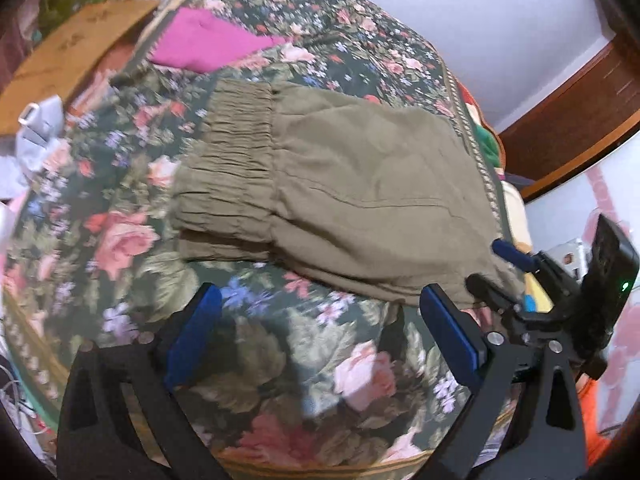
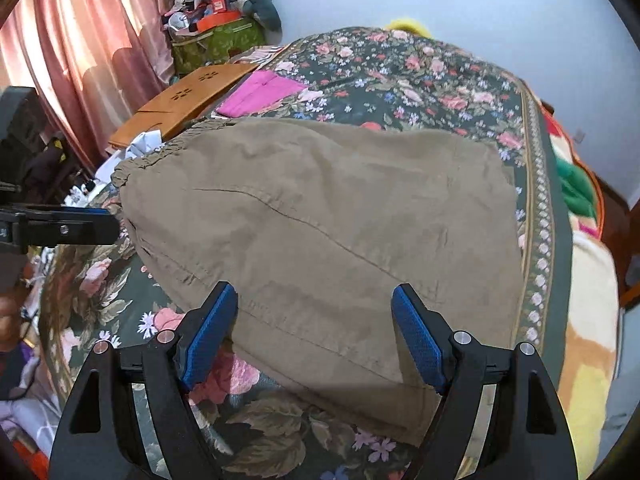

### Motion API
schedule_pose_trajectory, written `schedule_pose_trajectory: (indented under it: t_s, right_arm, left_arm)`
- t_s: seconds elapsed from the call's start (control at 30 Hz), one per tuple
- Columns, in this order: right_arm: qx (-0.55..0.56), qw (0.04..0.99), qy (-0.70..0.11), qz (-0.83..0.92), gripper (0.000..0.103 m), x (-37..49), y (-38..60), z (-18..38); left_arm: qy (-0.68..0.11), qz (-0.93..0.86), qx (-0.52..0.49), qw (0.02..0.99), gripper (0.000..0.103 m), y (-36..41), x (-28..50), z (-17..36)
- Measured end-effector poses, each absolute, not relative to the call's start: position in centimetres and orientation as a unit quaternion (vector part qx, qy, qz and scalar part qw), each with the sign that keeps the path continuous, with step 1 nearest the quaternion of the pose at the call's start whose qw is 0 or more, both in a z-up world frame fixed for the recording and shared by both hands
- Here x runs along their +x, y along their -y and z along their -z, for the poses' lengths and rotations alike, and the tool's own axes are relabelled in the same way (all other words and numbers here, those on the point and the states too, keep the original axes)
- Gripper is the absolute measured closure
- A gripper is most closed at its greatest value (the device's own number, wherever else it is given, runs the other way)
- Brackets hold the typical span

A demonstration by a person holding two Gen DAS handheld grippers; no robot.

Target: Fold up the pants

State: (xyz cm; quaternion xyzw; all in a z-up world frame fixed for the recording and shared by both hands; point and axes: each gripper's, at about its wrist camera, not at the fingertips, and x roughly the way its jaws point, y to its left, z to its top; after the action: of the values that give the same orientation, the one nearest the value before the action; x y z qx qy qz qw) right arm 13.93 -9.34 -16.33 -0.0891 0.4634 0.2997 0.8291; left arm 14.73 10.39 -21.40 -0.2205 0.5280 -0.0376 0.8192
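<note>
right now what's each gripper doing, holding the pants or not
left gripper: open, holding nothing, over the bedspread beside the pants.
right gripper: open, pants edge between its fingers, not gripped.

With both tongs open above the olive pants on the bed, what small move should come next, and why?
Probably lower the right tongs onto the near hem of the olive pants and close. They stand open with the hem between them, nothing gripped; the left tongs hang open over bare bedspread.

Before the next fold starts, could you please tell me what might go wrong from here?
1. The olive pants lie close to the bedspread's right border, so a pull that way might drag them off.
2. The right gripper stands open over the near hem; closing there may catch only some of the layers.
</note>
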Motion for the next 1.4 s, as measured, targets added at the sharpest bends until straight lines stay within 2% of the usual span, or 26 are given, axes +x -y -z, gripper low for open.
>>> schedule_pose_trajectory:
  t_s: [0.63,0.8,0.83,0.9,0.93,0.97,1.17,1.4]
  right_arm:
    - [-0.038,0.812,-0.488,-0.319,0.022,14.0,9.6,17.5]
    - [-0.038,0.810,-0.488,-0.322,0.021,14.0,9.7,17.6]
    - [-0.036,0.810,-0.489,-0.322,0.021,14.0,9.8,17.6]
    - [-0.034,0.808,-0.491,-0.323,0.021,14.0,9.8,17.6]
    - [-0.037,0.808,-0.491,-0.323,0.020,13.9,9.7,17.7]
    - [-0.038,0.809,-0.490,-0.323,0.020,13.9,9.7,17.7]
    - [-0.029,0.807,-0.493,-0.324,0.020,14.1,10.0,17.3]
    - [-0.001,0.806,-0.485,-0.339,0.021,13.5,11.0,15.6]
  left_arm:
    - [-0.512,0.071,-0.360,0.777,0.003,-12.7,20.2,23.5]
    - [-0.494,0.055,-0.397,0.771,0.008,-13.5,21.2,23.9]
    - [-0.493,0.051,-0.398,0.772,0.014,-13.6,21.4,24.0]
    - [-0.496,0.033,-0.384,0.778,0.033,-13.7,21.7,24.0]
    - [-0.500,0.018,-0.367,0.784,0.055,-13.7,21.8,23.9]
    - [-0.504,0.005,-0.348,0.790,0.067,-13.6,22.0,23.9]
    - [-0.494,-0.011,-0.281,0.823,0.079,-12.6,21.9,22.7]
    - [-0.451,-0.085,-0.114,0.881,0.083,-10.7,19.1,18.9]
